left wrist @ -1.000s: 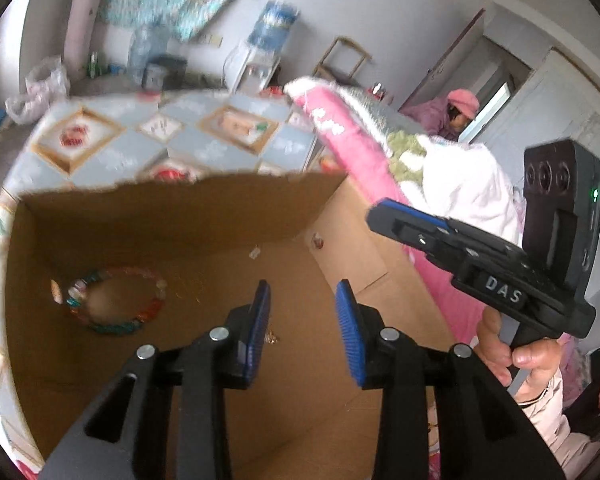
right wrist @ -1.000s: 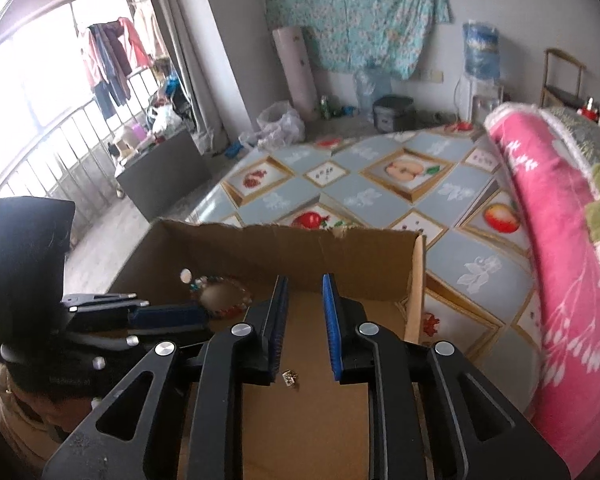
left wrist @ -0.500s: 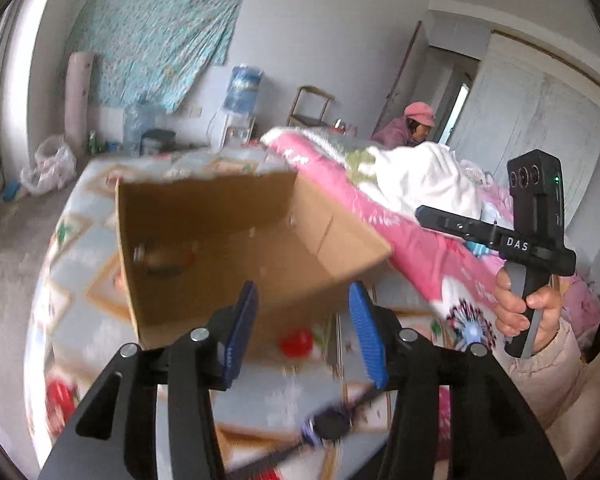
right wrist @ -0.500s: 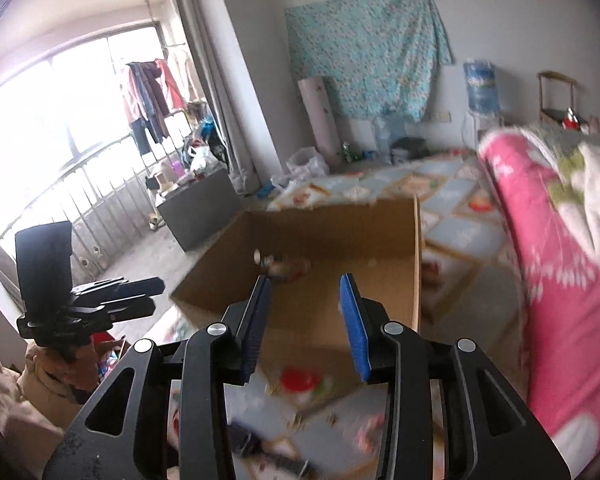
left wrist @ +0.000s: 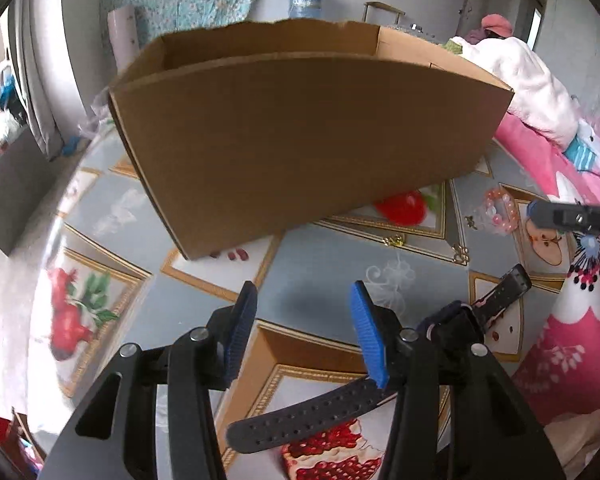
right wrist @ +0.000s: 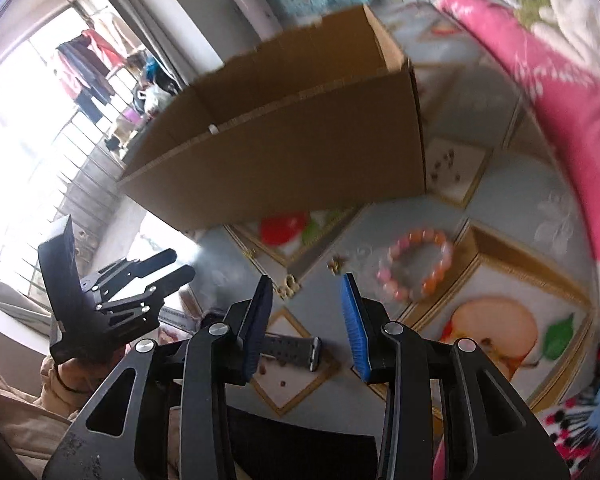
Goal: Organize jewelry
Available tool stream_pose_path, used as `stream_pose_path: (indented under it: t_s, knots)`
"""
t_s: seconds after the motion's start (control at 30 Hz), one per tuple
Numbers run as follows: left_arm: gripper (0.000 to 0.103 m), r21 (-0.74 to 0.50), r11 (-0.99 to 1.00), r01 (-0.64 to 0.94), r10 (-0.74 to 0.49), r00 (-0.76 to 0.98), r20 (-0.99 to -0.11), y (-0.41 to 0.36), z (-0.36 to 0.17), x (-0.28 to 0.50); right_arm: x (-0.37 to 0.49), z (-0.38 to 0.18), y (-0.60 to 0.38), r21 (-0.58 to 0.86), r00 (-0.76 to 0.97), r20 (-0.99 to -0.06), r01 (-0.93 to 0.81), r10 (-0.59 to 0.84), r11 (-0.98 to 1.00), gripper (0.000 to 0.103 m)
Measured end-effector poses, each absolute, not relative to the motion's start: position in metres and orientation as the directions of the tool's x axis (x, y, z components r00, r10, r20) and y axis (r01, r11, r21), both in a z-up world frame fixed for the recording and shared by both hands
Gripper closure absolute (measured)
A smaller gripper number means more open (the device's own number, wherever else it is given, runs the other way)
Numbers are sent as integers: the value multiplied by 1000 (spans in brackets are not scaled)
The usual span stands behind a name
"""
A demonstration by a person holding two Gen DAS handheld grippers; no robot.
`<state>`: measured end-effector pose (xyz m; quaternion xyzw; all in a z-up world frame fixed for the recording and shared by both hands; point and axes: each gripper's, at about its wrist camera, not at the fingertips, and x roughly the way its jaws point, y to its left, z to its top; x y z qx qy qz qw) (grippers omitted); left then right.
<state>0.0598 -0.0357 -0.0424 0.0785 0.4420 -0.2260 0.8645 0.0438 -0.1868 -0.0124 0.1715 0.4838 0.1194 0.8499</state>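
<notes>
Nearest in the left wrist view: left gripper [left wrist: 304, 320], blue-padded fingers [left wrist: 367, 336] spread wide, holding nothing, hovering above a fruit-patterned tablecloth [left wrist: 316, 264]. Just beneath and to its right, a black wristwatch [left wrist: 452, 320], perforated strap trailing toward the camera, partly hidden behind the right finger. In the right wrist view: right gripper [right wrist: 306, 312], likewise wide open and empty, poised over the same cloth, the watch strap [right wrist: 292, 350] lying flat just below its fingers. Slightly farther, a pink and orange beaded bracelet [right wrist: 418, 264], blurred, resting on the cloth just beyond the right gripper's right finger; beside it, a few small gold-coloured pieces [right wrist: 290, 284], probably earrings, too small to identify. Farther still, an open cardboard box [left wrist: 300, 136] standing on the cloth, interior mostly hidden from these angles, contents impossible to tell. Beyond, a pink blanket [right wrist: 560, 80] along the right side, then a wall hung with patterned fabric. Likely risks from here: tiny gold pieces slipping between wide pads or being flicked away by a fast approach; bracelet rolling or sliding if pinched on one bead; floppy watch strap snagging on the box's tall wall during transfer; two grippers crowding each other in this tight area.
</notes>
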Motion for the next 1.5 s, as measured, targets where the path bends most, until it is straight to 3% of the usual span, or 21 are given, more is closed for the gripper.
stream_pose_path:
  t_s: [0.2,0.7,0.9,1.27,1.5]
  knots:
    - [56,-30,883,468,-303,520,-799,-37,-50,63,55,-26,-177,380,456,-814,-49,359,924,79]
    - [55,-22,879,477,-312,540,-782,-38,-50,63,74,-38,-178,209,437,-879,-9,192,978,82]
    - [54,-18,878,478,-311,541,-782,-36,-50,64,73,-27,-146,257,415,-856,-174,307,951,82]
    - [50,4,871,492,-303,543,-783,-41,-50,64,87,-44,-107,110,298,-927,-364,227,925,81]
    - [50,-3,870,494,-310,541,-782,-43,-51,67,94,-46,-99,93,307,-929,-341,205,935,99]
